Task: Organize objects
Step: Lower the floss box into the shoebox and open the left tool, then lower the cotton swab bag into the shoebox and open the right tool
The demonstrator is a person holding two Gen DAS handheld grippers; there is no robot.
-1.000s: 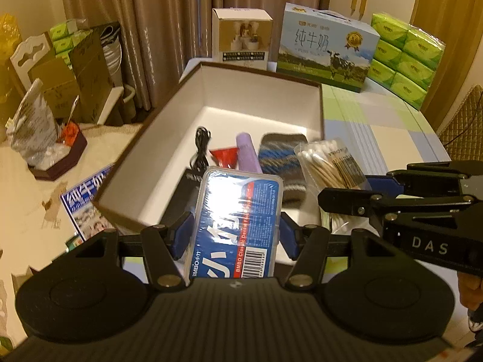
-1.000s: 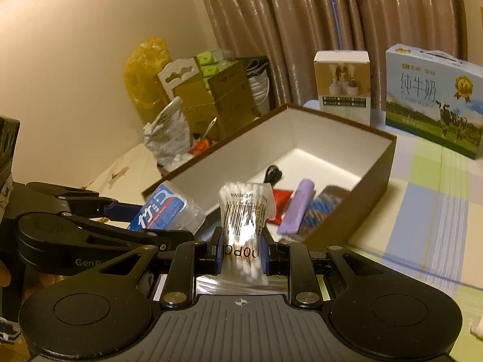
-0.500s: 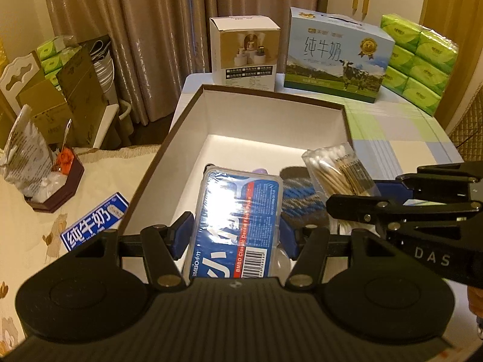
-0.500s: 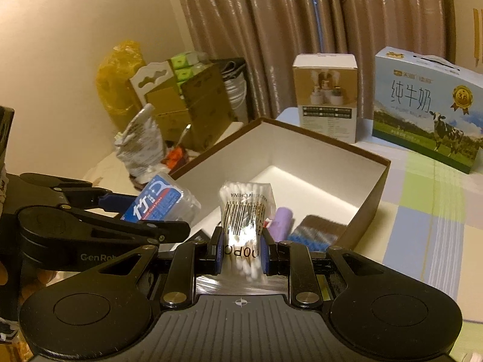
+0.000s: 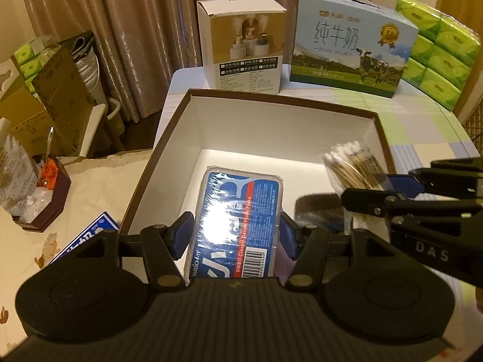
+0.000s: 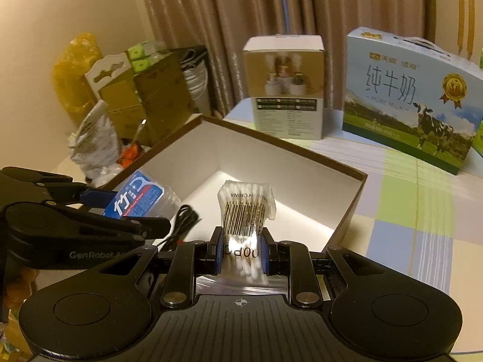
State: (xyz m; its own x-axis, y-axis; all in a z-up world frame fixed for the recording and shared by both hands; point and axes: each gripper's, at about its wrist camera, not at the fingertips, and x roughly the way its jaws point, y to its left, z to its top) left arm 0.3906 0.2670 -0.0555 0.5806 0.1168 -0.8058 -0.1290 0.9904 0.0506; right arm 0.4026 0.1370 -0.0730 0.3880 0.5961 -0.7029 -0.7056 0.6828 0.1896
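Note:
My left gripper (image 5: 235, 238) is shut on a clear box of dental floss picks (image 5: 238, 223) with a blue label, held over the near part of the open brown storage box (image 5: 289, 99). My right gripper (image 6: 240, 252) is shut on a plastic bag of cotton swabs (image 6: 246, 211), also above the storage box (image 6: 347, 214). In the left wrist view the cotton swabs (image 5: 353, 166) show at the right, in the other gripper. A grey-blue knitted item (image 5: 320, 211) and a black cable (image 6: 184, 220) lie inside the box.
A white product box (image 5: 241, 48), a milk carton case (image 5: 350, 51) and green tissue packs (image 5: 434, 45) stand on the table behind the storage box. At the left, a small dark tray (image 5: 45, 199) with oddments, cardboard boxes (image 5: 45, 102) and a curtain.
Both grippers have moved forward and a little down over the storage box, still holding their items. The red and purple items inside are now hidden under the floss box.

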